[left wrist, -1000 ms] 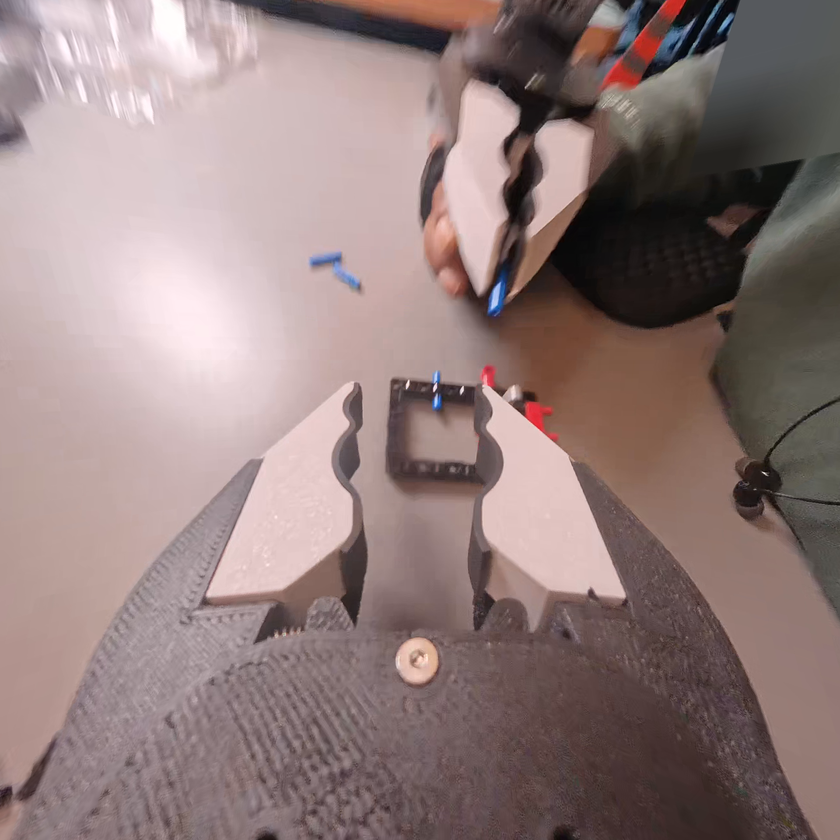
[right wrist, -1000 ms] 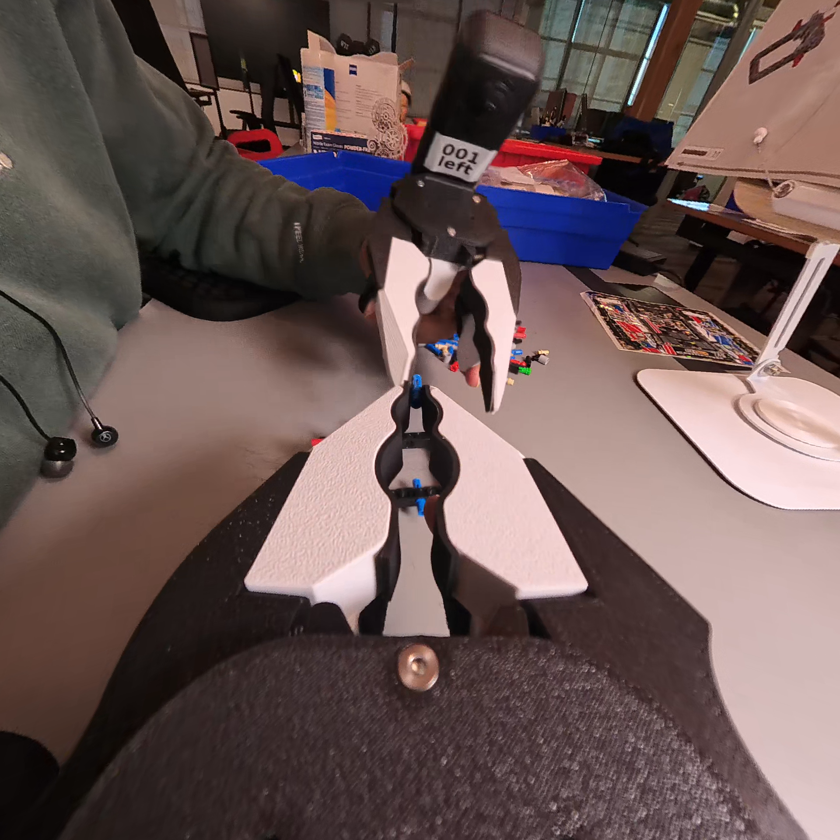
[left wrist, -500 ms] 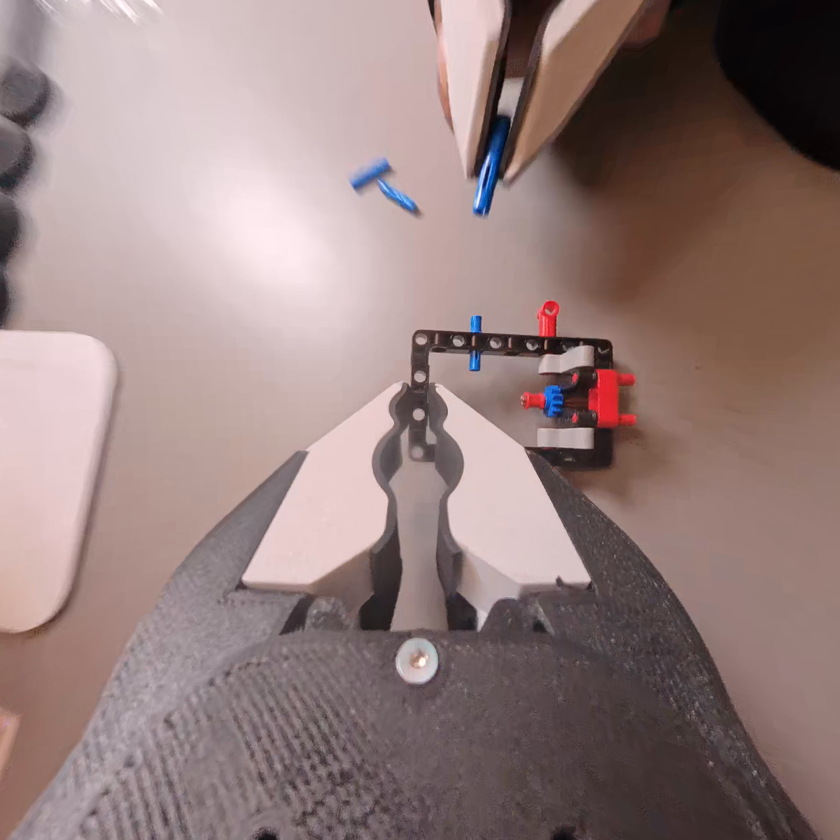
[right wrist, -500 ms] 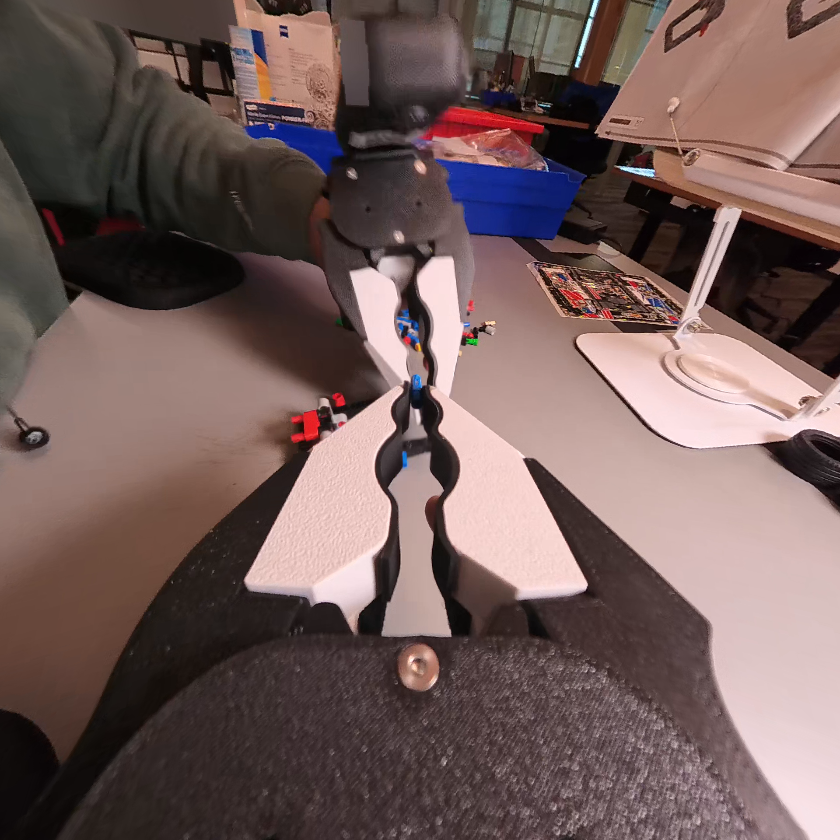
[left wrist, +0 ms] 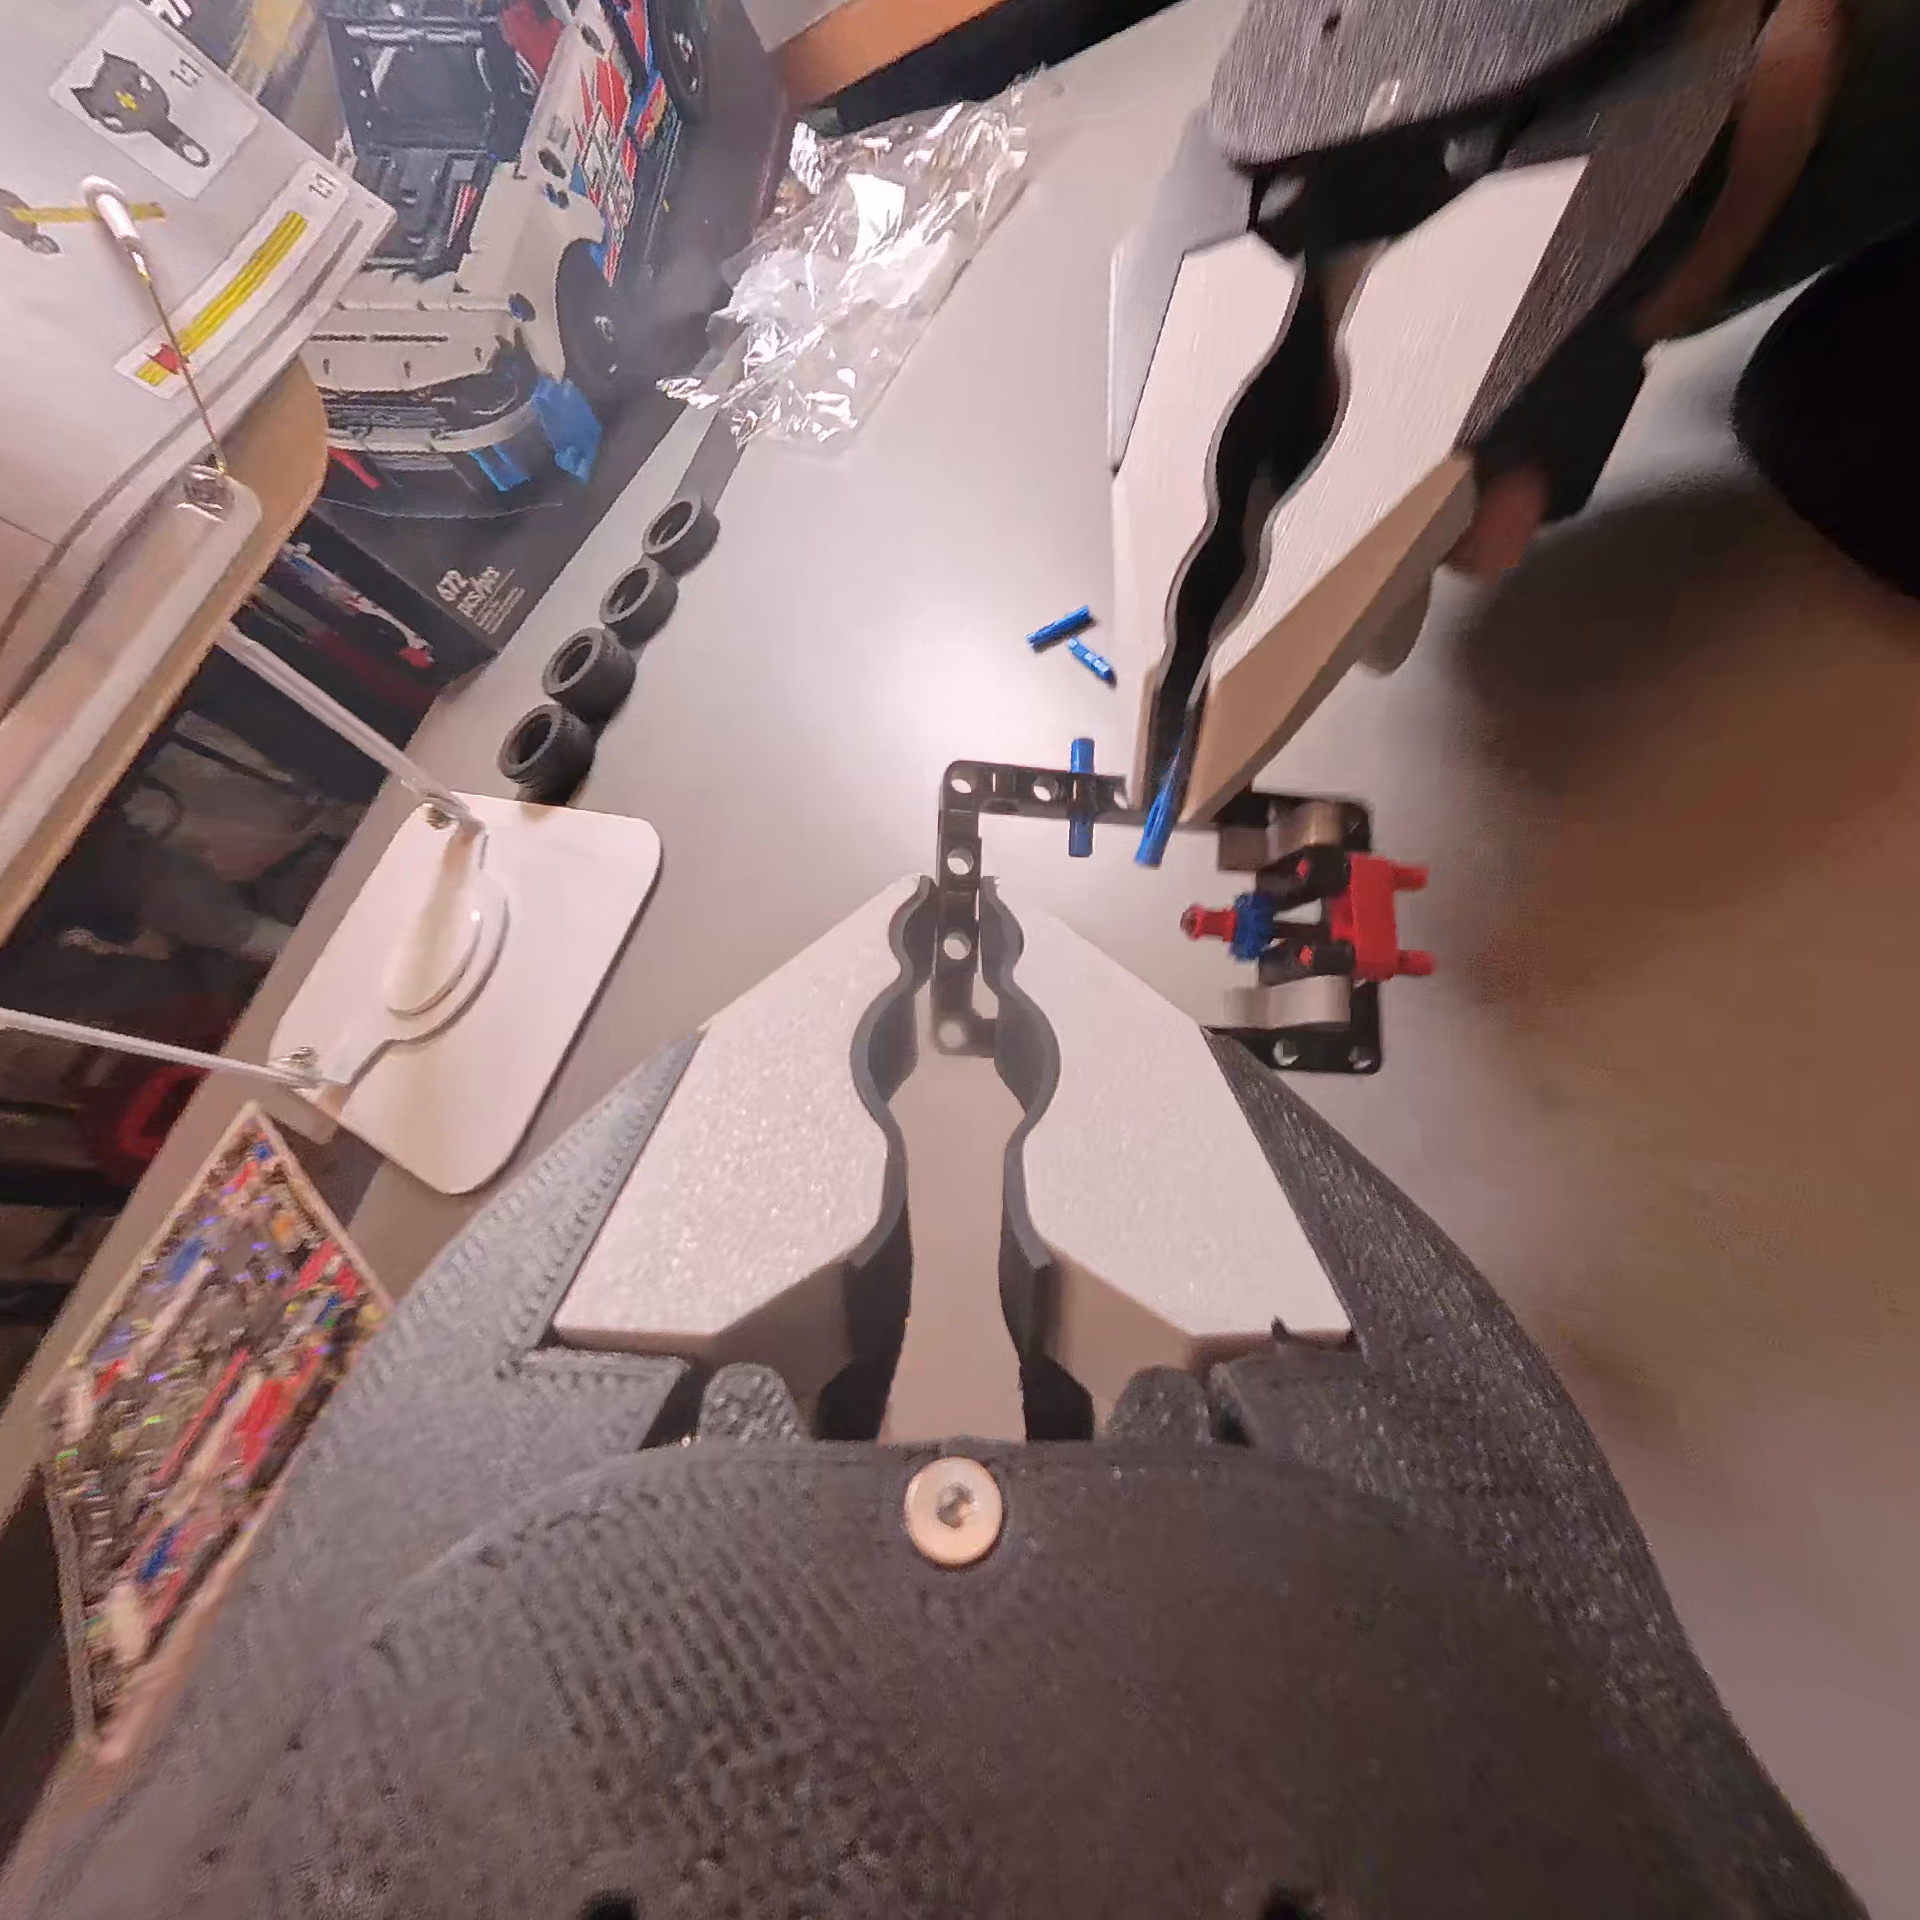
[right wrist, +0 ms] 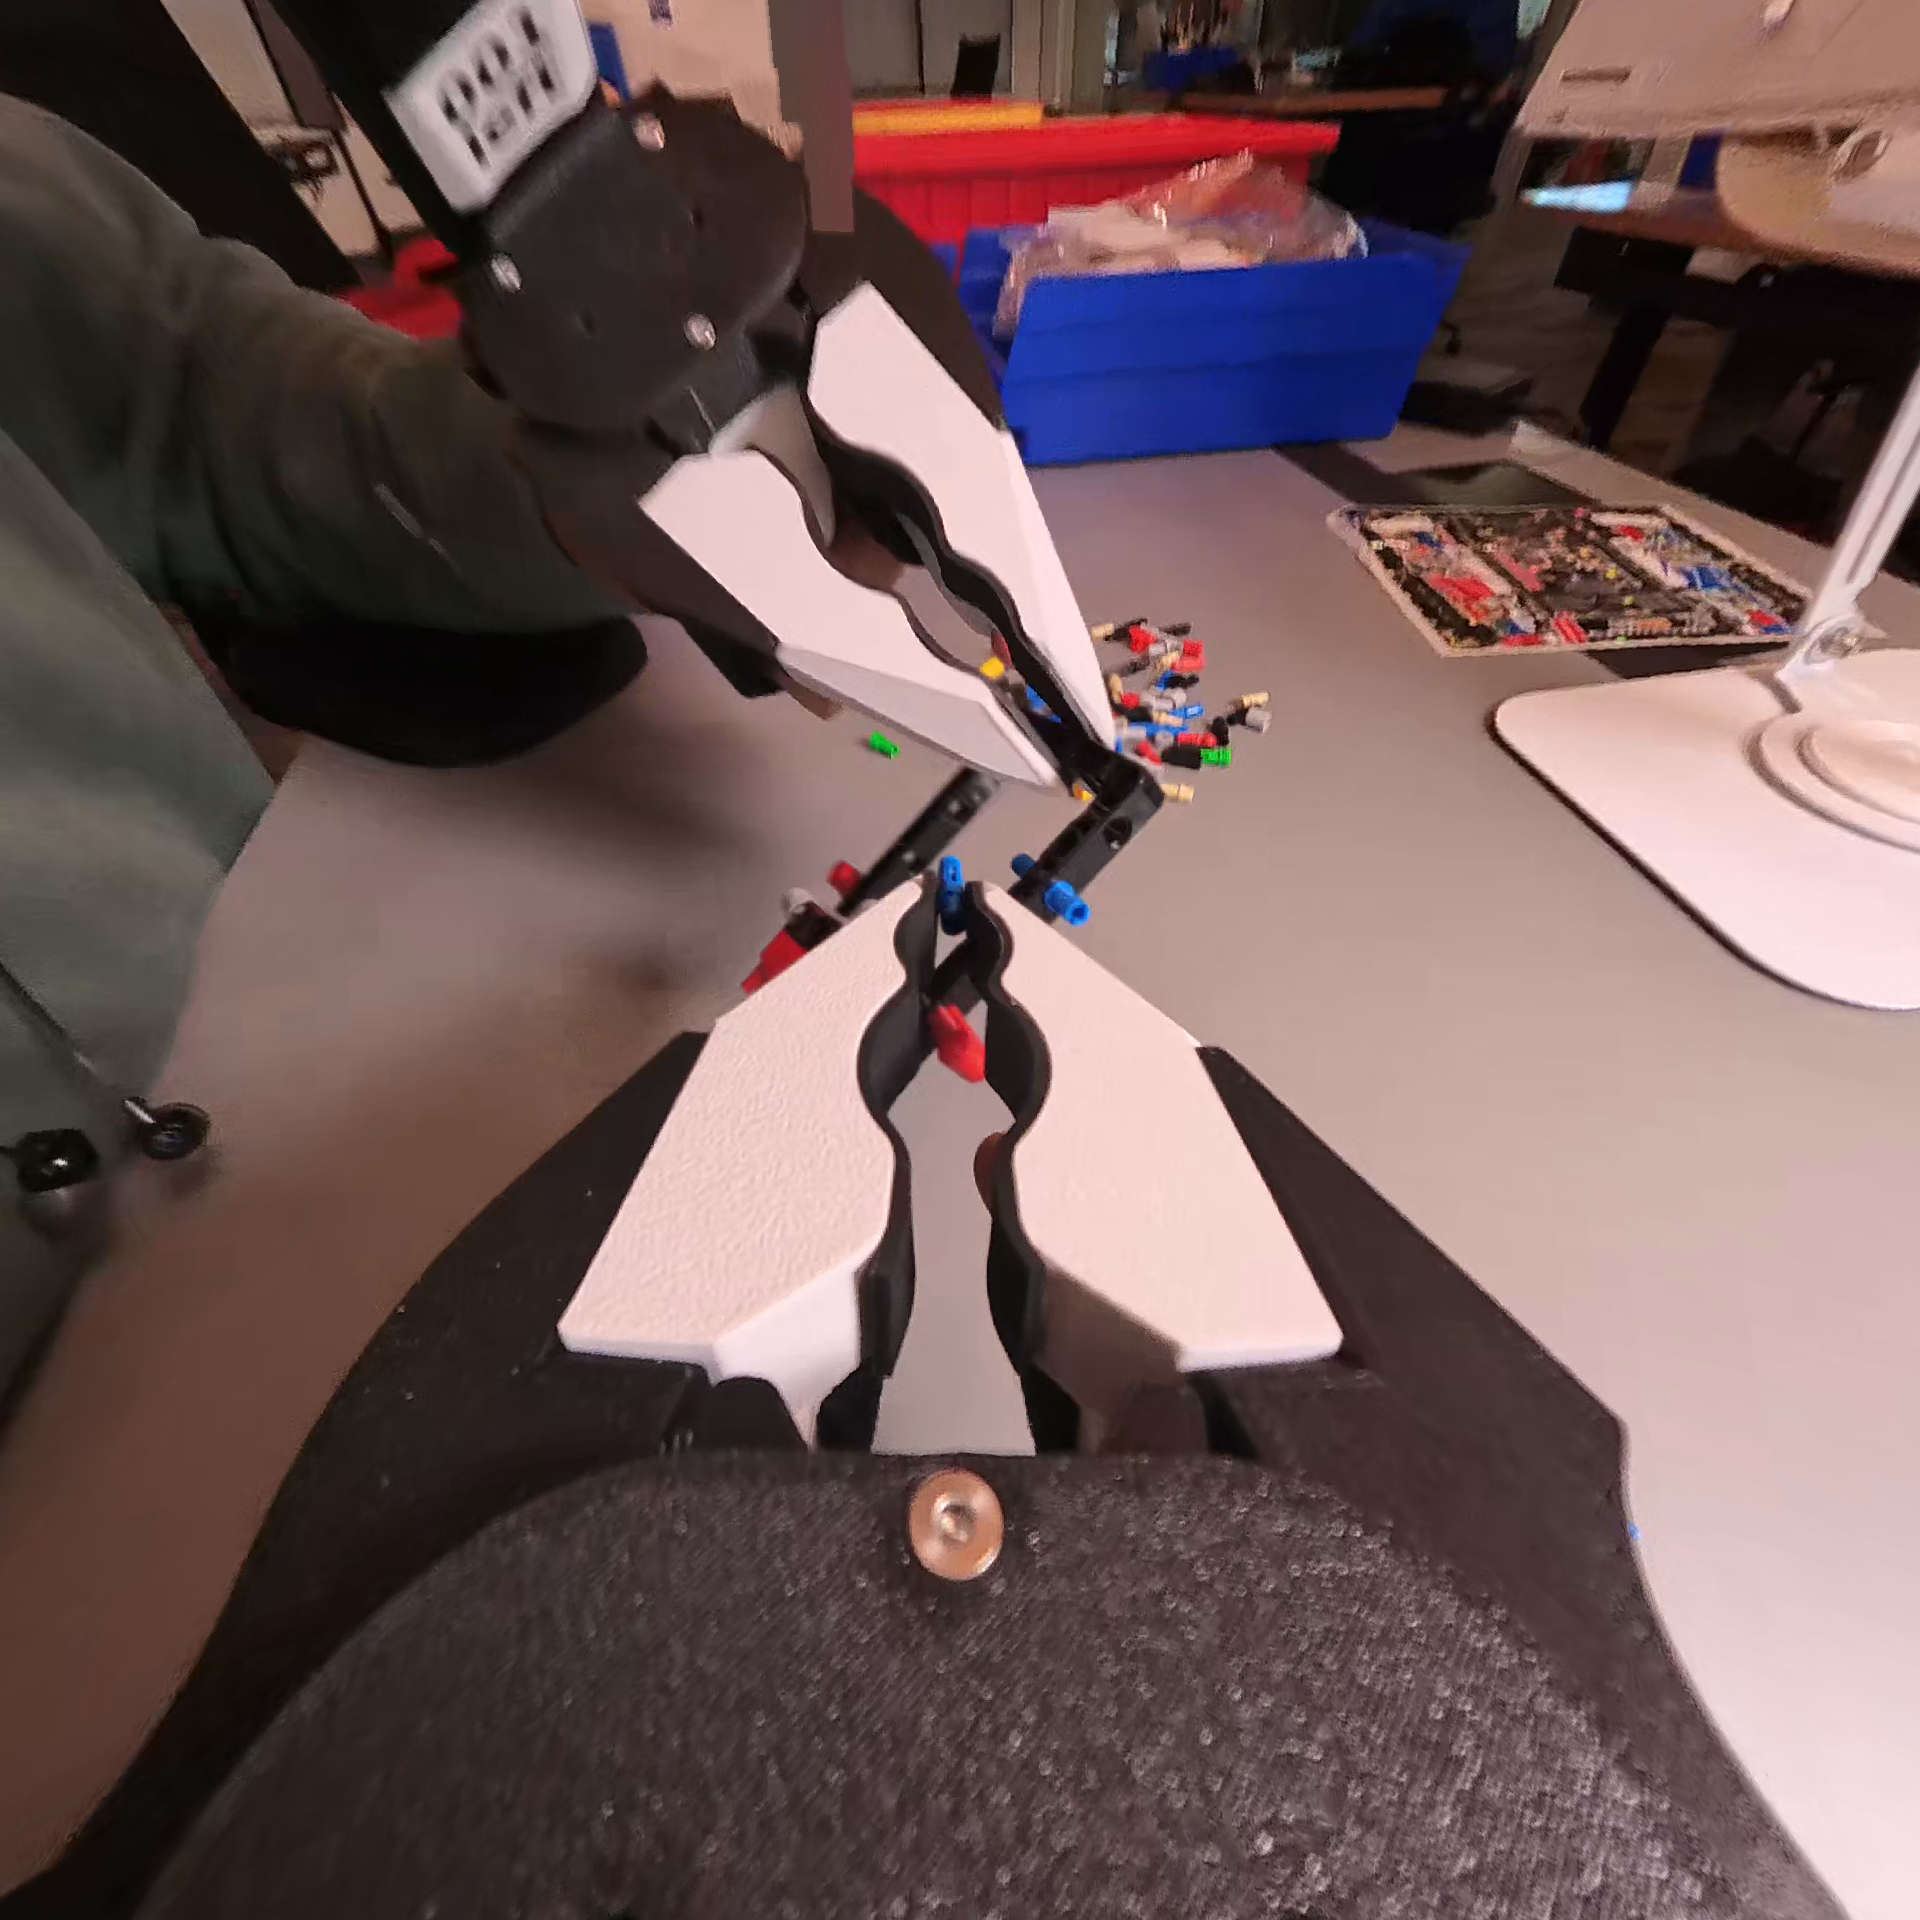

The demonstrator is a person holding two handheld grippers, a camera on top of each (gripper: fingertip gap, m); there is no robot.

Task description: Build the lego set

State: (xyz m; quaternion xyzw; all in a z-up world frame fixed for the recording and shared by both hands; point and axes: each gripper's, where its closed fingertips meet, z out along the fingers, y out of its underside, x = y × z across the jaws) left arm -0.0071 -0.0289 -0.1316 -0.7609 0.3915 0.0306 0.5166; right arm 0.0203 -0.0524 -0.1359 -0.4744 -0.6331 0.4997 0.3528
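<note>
The left gripper (left wrist: 954,894) is reaching in low and flat over the grey counter (left wrist: 831,665), its textured white fingers (left wrist: 790,1122) pinching down on one side of the black lego frame (left wrist: 958,940), a slim studless beam pierced with round holes. The frame is sitting on the counter right ahead of the tips, with a red and blue gear assembly (left wrist: 1314,920) mounted at its far side and a blue pin (left wrist: 1081,798) already poking through the top beam. The right gripper (left wrist: 1174,790) is coming down steeply from above, fingers nearly closed and nipping a blue axle pin (left wrist: 1155,826), its tip hanging just at the frame's top beam. Two loose blue pins (left wrist: 1075,642) are lying beyond on the counter, and four ribbed black rubber tyres (left wrist: 608,639) are lined up further left.
</note>
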